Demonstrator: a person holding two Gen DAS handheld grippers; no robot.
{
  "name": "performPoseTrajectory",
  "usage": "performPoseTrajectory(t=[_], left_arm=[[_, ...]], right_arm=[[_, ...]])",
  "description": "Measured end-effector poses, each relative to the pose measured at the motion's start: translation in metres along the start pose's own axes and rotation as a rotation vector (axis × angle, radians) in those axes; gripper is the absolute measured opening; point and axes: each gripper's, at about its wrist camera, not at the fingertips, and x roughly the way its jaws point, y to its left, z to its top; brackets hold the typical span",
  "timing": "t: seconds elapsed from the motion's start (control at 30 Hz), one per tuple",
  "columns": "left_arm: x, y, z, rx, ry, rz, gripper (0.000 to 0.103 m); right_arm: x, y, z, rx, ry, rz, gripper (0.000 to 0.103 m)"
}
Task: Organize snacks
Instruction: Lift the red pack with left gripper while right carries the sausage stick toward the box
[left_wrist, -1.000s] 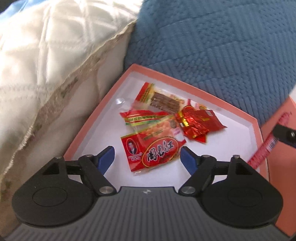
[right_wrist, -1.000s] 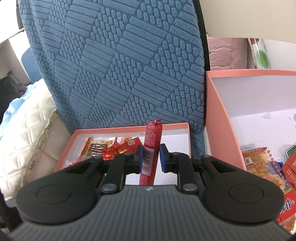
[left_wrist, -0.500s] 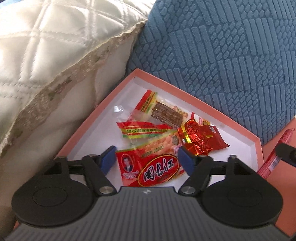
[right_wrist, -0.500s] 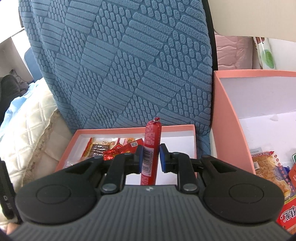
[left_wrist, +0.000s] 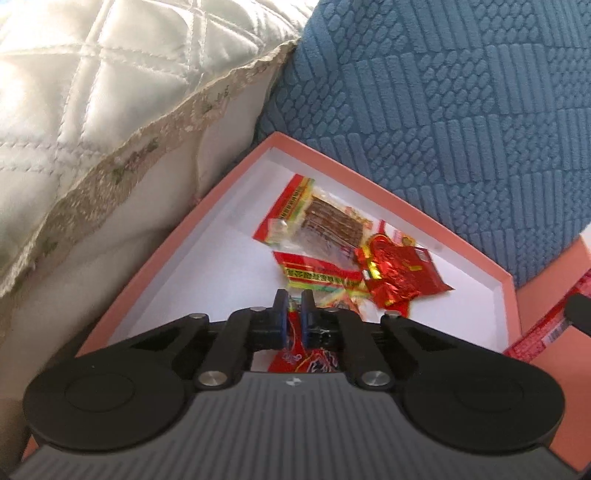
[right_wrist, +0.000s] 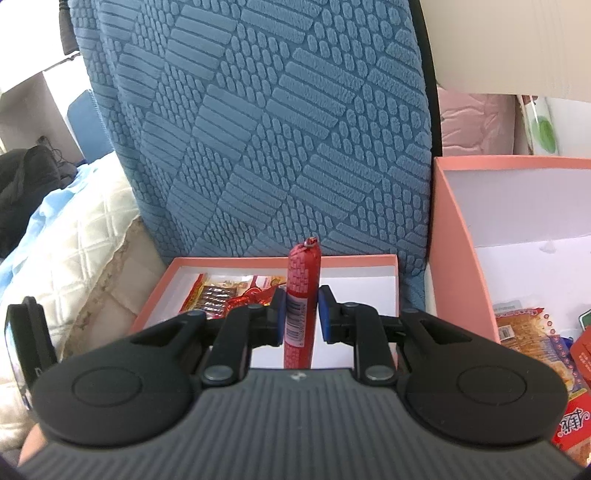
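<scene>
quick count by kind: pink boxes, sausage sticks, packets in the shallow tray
pink boxes: 2, shallow tray, deep box
sausage sticks: 1, sausage in right tool
packets: 4, strip packet, red-green packet, foil packet, red packet between closing left tool jaws
total: 7

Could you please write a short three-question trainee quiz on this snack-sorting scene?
1. True or false: the right tool grips a sausage stick.
2. What is between the closing jaws of the left tool? A) a red snack packet B) a spoon C) nothing
3. What colour is the rim of the shallow tray under the left tool?

Key: 1 true; 2 A; 3 pink.
</scene>
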Motion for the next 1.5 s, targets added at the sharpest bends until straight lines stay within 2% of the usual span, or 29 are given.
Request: performPoseTrajectory(t=[0.2, 0.4, 0.73, 1.13, 1.33, 1.5], left_arm=[[-0.025, 0.005, -0.004, 0.017, -0.027, -0.068, 0.004], [-0.055, -0.006, -0.009, 0.043, -0.036, -0.119, 0.004], [-0.108, -0.039, 0.002, 0.114, -0.087, -0.157, 0.004], [-0.185, -0.115, 0.029, 0.223, -0.188, -0.257, 0.004], [-0.202, -0.154, 0.029, 0.26, -0.189, -0.325, 0.004], [-0.206, -0.19, 0.017, 0.298, -0.157, -0.381, 0.005]], right_arm=[[-0.012, 0.0, -0.004, -0.018, -0.015, -0.013, 0.021], [-0.029, 0.001, -0.006, -0.06, -0.048, -0.032, 0.021], [-0.069, -0.002, 0.002, -0.076, -0.09, -0.051, 0.021], [-0.137, -0.009, 0.04, -0.104, -0.163, -0.078, 0.021], [-0.173, -0.025, 0.061, -0.104, -0.189, -0.101, 0.022], [-0.196, -0.049, 0.064, -0.083, -0.184, -0.146, 0.022]])
